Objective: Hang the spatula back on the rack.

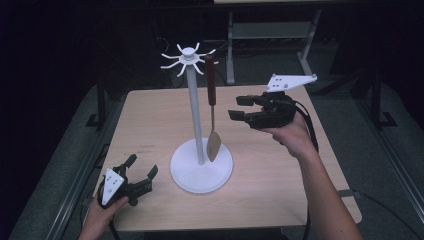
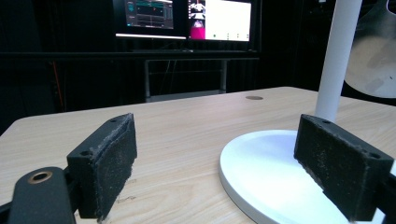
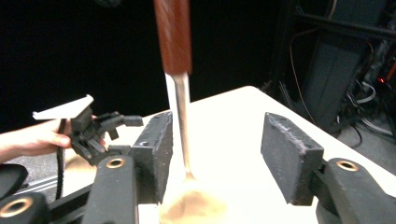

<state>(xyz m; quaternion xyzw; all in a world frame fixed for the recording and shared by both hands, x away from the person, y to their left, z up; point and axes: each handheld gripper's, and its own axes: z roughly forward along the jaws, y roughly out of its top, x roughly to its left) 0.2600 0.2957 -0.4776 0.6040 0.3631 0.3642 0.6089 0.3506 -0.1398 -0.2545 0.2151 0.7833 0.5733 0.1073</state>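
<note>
Spatula (image 1: 212,107) hung on the rack (image 1: 197,120); both claws apart and empty.
A light, rigid, free-swinging tool is judged; the wooden handle (image 3: 173,35) is preferred over the slippery metal shank by the right claw (image 3: 215,154); the left claw (image 1: 142,172) is rested on the worktop (image 1: 280,175).

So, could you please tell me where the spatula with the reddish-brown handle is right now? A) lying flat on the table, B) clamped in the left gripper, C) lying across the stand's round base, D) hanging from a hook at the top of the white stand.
D: the spatula hangs upright from a hook at the top of the white stand, its blade just above the round base, while the right gripper sits open beside it.
</note>
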